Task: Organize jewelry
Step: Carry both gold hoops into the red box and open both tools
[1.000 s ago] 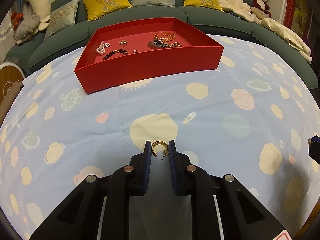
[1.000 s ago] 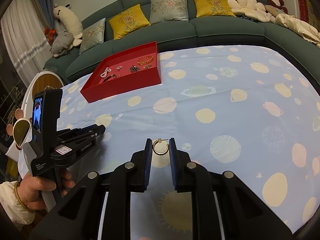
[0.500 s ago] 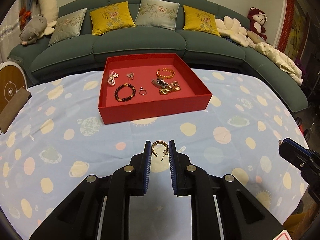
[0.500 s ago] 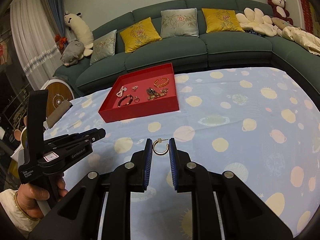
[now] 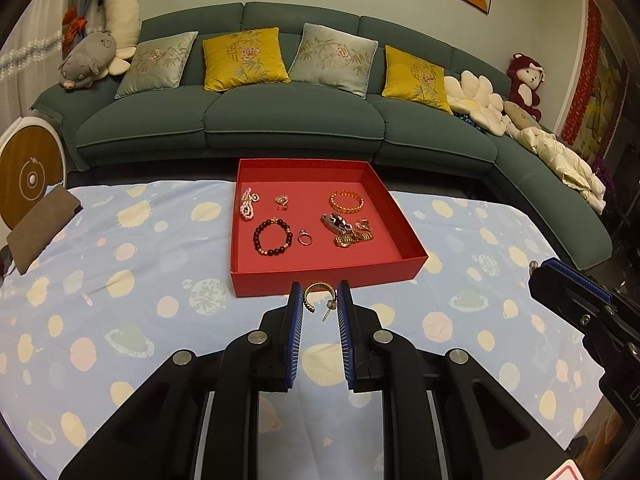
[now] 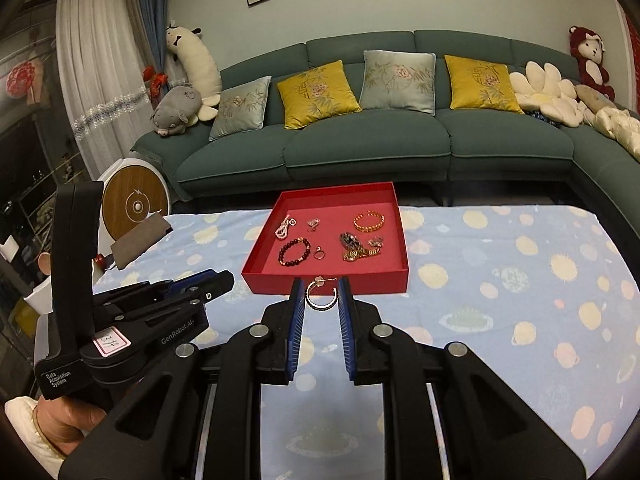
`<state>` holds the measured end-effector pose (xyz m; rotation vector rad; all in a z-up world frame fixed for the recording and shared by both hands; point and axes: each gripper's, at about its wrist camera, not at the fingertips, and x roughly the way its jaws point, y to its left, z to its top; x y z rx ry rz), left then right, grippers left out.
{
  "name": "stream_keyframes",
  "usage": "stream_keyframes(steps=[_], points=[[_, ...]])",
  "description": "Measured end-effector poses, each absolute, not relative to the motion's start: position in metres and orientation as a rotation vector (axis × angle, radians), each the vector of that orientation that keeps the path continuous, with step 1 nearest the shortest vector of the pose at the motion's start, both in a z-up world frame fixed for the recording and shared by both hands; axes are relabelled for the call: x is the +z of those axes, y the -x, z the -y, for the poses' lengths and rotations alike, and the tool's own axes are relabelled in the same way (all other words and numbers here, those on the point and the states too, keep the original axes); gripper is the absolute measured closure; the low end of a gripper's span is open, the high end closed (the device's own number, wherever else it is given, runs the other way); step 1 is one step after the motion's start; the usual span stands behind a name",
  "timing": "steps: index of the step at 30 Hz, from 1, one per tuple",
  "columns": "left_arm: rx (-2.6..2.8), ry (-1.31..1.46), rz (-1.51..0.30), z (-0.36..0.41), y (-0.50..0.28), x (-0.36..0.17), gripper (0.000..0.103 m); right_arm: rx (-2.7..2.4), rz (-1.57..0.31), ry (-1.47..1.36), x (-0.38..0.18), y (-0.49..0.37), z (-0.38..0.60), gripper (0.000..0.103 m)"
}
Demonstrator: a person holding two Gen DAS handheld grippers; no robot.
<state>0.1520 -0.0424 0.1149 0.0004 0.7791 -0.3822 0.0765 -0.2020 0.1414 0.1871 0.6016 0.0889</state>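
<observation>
Each hoop earring (image 5: 317, 295) (image 6: 321, 298) sits clamped — between jaws.

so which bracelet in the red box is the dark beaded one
The dark bead bracelet at the red box's front left; the other, a gold bangle, lies back right.

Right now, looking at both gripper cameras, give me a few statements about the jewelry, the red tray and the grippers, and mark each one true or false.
1. Each hand-held gripper holds a gold hoop earring: left hand-held gripper on one hoop earring, right hand-held gripper on the other earring. True.
2. The red tray is empty. False: it holds bracelets, rings and other pieces.
3. A dark bead bracelet lies in the tray. True.
4. The tray sits on the green sofa. False: it sits on the planet-print tablecloth.
5. The gold bangle lies outside the tray. False: it lies inside.
</observation>
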Motion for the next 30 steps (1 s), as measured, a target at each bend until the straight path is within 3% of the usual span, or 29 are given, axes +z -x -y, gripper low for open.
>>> stream_keyframes(steps=[18,30], points=[[-0.271,-0.026,-0.734,0.039,-0.249,0.127,0.088,0.092,-0.617,-0.257,0.136,-0.192,0.221,0.087],[-0.263,-0.068,-0.753,0.067,-0.329,0.092,0.088,0.042,-0.679,-0.240,0.092,-0.277,0.238,0.087]])
